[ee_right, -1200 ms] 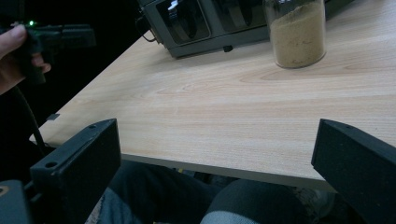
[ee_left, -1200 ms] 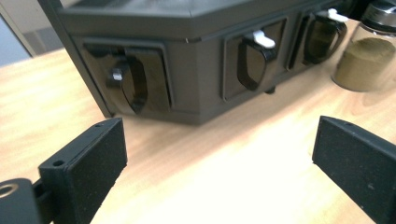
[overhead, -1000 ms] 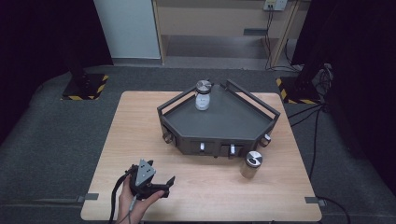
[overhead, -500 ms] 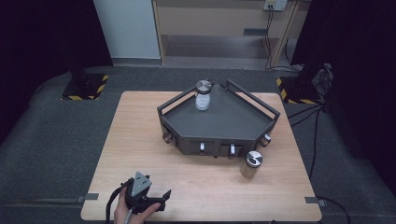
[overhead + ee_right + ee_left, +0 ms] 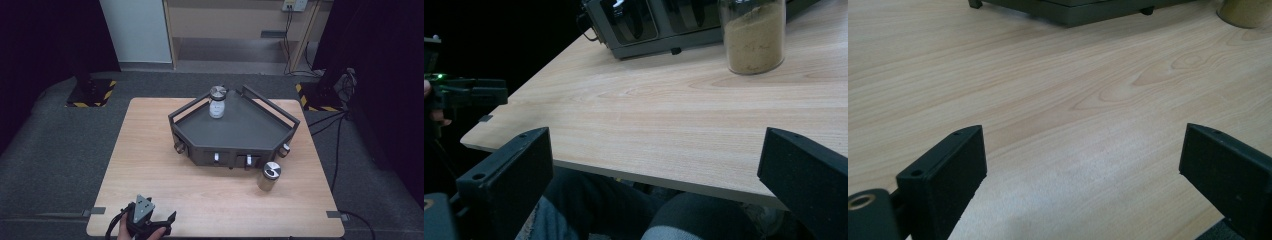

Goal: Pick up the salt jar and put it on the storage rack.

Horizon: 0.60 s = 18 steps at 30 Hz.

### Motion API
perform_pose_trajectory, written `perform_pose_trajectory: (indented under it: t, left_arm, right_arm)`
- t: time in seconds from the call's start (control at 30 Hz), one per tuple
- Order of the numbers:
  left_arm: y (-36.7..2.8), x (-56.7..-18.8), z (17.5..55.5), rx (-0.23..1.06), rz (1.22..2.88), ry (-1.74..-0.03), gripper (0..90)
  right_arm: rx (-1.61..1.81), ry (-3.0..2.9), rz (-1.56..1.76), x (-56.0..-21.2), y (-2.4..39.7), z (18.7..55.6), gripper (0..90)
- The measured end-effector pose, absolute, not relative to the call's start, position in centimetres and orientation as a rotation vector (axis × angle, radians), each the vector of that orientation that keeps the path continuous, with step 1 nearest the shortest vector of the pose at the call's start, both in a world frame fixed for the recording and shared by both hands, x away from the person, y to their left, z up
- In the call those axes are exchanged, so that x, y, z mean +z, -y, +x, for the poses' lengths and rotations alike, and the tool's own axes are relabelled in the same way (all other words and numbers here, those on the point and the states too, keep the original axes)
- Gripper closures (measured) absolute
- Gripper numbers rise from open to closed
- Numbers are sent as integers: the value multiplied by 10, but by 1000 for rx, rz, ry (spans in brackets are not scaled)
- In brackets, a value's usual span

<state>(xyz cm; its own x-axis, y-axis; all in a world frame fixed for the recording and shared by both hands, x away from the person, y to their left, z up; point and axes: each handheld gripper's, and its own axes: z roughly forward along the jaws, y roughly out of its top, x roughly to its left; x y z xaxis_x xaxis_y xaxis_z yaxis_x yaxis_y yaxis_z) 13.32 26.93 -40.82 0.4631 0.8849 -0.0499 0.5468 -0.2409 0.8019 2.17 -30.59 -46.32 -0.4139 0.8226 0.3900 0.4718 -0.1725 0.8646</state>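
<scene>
A dark grey angular rack stands on the wooden table, right of centre. A white jar with a metal lid stands on the rack's top at the back. A second jar with tan powder sits on the table before the rack's front right. My left gripper is open at the table's near left edge, held by a hand, with bare wood between its jaws. My right gripper is open below the near table edge, looking up across the top; the left gripper shows at its left.
Small jars lie in slots along the rack's front and at its corners. The rack's underside shows at the top of the left gripper view. A person's legs are under the table edge. Dark floor surrounds the table.
My left gripper has drawn back toward the near left edge of the table, away from the rack. The jars and rack have not moved.
</scene>
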Motion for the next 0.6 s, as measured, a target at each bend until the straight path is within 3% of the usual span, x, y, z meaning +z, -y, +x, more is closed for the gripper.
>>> perform_pose_trajectory:
  t: [0.6]
  left_arm:
    - [-272, -412, 139, 522, 1954, -1185, 41]
  right_arm:
    - [1578, -1810, 1438, -461, 304, 23, 16]
